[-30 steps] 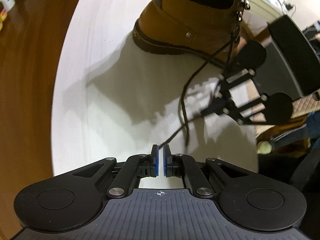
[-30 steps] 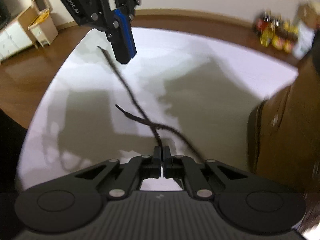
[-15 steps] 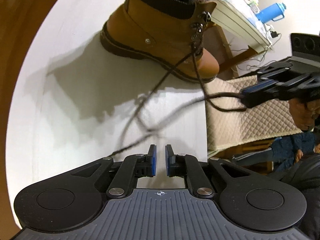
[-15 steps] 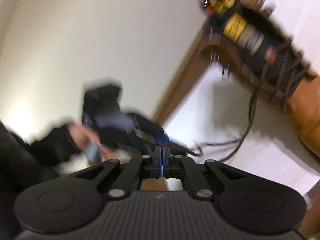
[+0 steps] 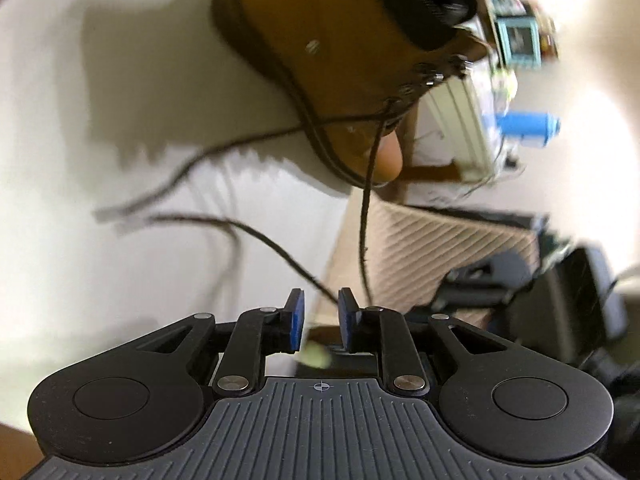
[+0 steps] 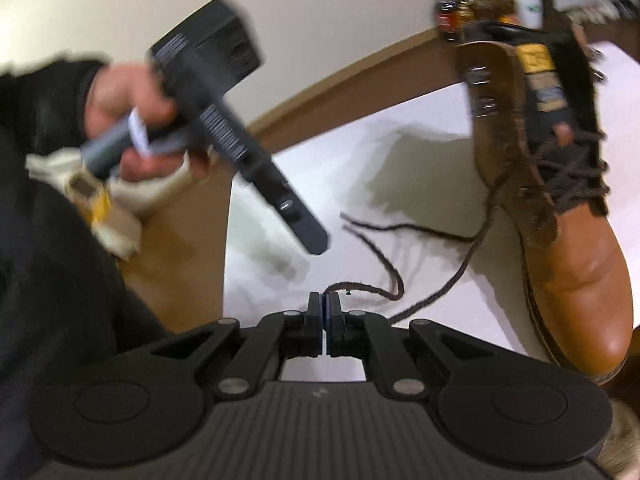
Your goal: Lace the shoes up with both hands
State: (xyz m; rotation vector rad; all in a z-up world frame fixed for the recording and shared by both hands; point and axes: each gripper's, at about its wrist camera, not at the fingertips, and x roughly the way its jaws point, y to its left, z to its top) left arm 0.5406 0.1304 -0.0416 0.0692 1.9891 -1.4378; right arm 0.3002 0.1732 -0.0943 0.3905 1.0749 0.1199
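Both tongs first: my right gripper (image 6: pixel 324 312) has its jaws pressed together on a strand of the brown lace (image 6: pixel 372 289), which leaves the tips and loops back toward the boot; my left gripper (image 5: pixel 321 320) is opening, its blue pads standing apart. A lace strand crosses the gap in front of those pads, but they are not pressing on it, so I count that hand as holding nothing.

The boot (image 6: pixel 560 240) stands on the white table (image 6: pixel 360 168), the landmark for everything else. It sits near the table's edge, toe pointing toward my right gripper. Its lower eyelets carry crossed lace over the tongue; the metal hooks (image 6: pixel 480 80) higher up the collar look bare, though the blur makes me unsure of the topmost ones. Two loose lengths run from the lacing out across the table, one to my right jaws, and a free end (image 6: pixel 348 218) lies flat between the boot and my left gripper.

I judge the lower lacing done and the upper hooks and the knot still left. No bow or knot shows anywhere on the boot, and both strands hang slack, not drawn tight.

Beyond the table, my hand (image 6: pixel 132 120) holds the left gripper's handle just off the table's near edge. Small bottles (image 6: pixel 468 8) stand behind the boot, past the far edge, and a quilted seat (image 5: pixel 440 256) sits below the edge beside the boot's toe.
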